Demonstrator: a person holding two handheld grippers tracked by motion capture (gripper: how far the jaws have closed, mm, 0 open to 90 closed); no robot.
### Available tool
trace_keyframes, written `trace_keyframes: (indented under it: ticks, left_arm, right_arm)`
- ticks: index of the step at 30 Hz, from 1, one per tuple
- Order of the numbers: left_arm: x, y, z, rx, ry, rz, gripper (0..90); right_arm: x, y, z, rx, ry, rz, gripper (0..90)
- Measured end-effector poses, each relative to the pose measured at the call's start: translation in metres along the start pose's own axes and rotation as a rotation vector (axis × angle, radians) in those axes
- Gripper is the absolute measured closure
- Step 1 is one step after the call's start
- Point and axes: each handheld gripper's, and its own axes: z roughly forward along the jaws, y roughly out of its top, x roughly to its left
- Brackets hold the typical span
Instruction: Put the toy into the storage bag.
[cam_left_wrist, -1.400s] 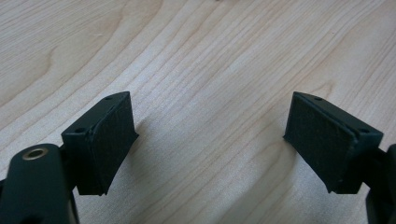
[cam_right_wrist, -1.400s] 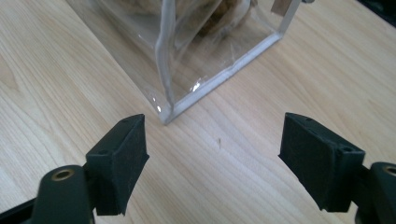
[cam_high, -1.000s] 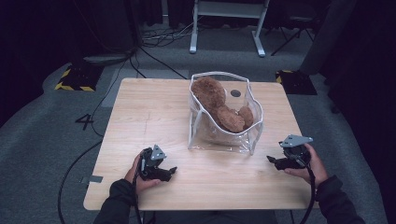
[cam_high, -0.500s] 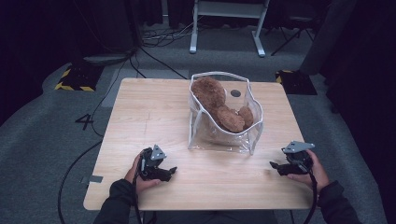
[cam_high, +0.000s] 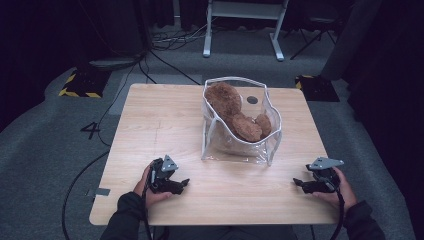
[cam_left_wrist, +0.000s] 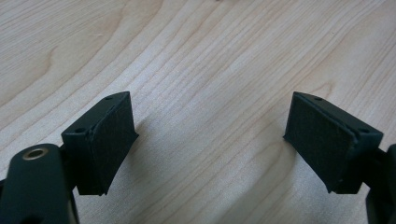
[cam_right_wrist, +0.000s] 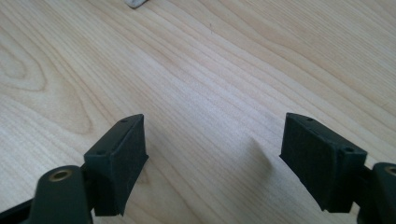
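**Both tools idle, bag waits mid-table**

Lower left of the high view, the left tool (cam_high: 184, 183) lies on the table (cam_high: 150, 120), jaws apart, gripping nothing. At centre the clear zip bag (cam_high: 240, 125) stands open-mouthed, brown plush toy (cam_high: 232, 112) inside, within easy reach. Lower right, the right tool (cam_high: 298, 182) rests low, jaws wide, also empty.

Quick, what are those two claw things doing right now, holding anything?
Left gripper: open, holding nothing, only bare table between its jaws.
Right gripper: open, holding nothing, over bare table.
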Motion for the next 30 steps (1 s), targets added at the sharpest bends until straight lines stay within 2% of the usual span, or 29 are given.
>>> trace_keyframes:
  ticks: [5,10,15,18,30]
  left_arm:
    - [0.0,0.0,0.0,0.001,0.0,0.0,16.0]
    - [0.0,0.0,0.0,0.0,0.0,0.0,16.0]
    - [0.0,0.0,0.0,0.0,0.0,0.0,16.0]
    - [0.0,0.0,0.0,0.001,0.0,-0.001,16.0]
    - [0.0,0.0,0.0,0.002,0.005,-0.003,16.0]
  right_arm:
    - [-0.005,-0.012,-0.002,-0.043,0.033,0.044,20.8]
    - [-0.008,-0.019,-0.004,-0.072,0.044,0.064,19.3]
    - [-0.012,-0.029,-0.004,-0.106,0.061,0.11,16.6]
    - [-0.014,-0.033,-0.005,-0.127,0.056,0.112,16.4]
    - [-0.014,-0.034,-0.005,-0.126,0.053,0.119,16.1]
